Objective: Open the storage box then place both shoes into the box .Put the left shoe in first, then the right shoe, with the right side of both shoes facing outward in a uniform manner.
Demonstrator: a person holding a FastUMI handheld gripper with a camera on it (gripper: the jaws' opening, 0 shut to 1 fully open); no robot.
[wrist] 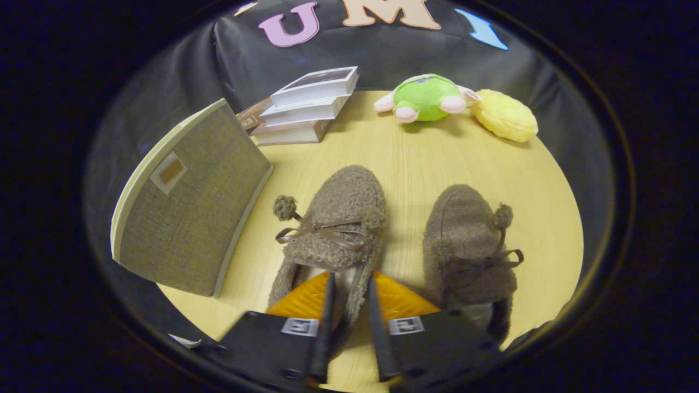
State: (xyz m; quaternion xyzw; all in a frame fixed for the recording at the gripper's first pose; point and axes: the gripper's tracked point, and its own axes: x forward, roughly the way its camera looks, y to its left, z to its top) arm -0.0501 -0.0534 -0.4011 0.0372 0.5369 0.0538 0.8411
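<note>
Gripper (pixel 349 305) fingers nearly closed on the collar wall of the left slipper (pixel 333 229), apparently clamping it; contact at the pads is blurred. Right slipper (pixel 469 245) at 3 o'clock of it, on the table (pixel 404 158). Storage box (pixel 185 207) at 10 o'clock, lid side facing us; whether open cannot be told. Judged: no shoe boxed yet.

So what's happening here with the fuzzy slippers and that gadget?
A person is working a hand-held gripper to pack two brown fuzzy slippers into a storage box. Its two fingers are closed on the side wall of the left slipper, near the heel opening, on the wooden table. The right slipper sits beside it, untouched. The grey fabric box stands to the left with its flap raised. Books and two plush toys lie beyond.
</note>
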